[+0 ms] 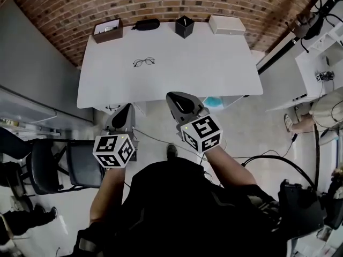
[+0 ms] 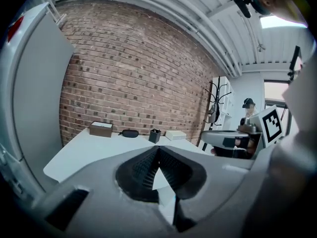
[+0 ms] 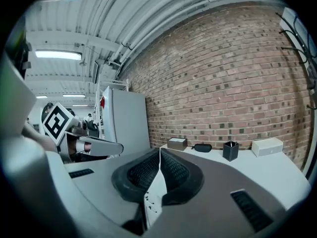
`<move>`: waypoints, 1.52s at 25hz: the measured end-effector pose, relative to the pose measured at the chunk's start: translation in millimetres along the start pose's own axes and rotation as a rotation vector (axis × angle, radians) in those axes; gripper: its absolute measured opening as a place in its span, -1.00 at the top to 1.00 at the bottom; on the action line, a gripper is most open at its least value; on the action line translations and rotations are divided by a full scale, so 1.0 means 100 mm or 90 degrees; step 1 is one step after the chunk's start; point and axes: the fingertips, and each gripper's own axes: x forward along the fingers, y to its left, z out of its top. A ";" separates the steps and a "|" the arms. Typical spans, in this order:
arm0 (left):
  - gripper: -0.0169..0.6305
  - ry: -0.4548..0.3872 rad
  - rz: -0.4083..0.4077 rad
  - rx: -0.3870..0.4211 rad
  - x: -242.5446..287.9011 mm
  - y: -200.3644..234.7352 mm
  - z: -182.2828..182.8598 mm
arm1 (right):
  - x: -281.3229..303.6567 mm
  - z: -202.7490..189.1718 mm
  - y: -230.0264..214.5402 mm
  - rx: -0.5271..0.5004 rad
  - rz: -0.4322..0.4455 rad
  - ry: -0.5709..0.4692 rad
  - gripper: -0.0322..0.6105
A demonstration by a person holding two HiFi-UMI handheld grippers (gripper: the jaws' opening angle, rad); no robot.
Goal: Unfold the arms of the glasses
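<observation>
The left tongs point(image 1: 126, 109) are pressed together with nothing between them, just short of the white bench's point(image 1: 214, 74) near edge. The glasses point(image 1: 144, 62) lie on the bench's left half, well apart from both tongs. The right tongs point(image 1: 173, 96), likewise pressed together and empty, overlap the near edge in the head view.

A white table point(image 1: 214, 68) stands against a red brick wall point(image 1: 69, 4), a black chair point(image 1: 43, 167) nearby.
</observation>
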 end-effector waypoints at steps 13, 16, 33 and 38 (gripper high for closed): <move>0.92 0.013 0.029 0.007 0.51 0.11 0.09 | 0.41 -0.13 -0.53 0.029 0.039 0.008 0.87; 0.92 0.016 0.022 0.015 0.63 0.16 0.13 | 0.51 -0.12 -0.63 0.025 0.030 0.006 0.87; 0.92 0.083 -0.037 -0.043 1.62 1.23 0.04 | 1.78 -0.41 -0.98 0.031 -0.020 0.095 0.87; 0.92 0.110 -0.038 -0.049 1.96 1.66 -0.06 | 2.20 -0.64 -1.14 0.034 -0.052 0.142 0.87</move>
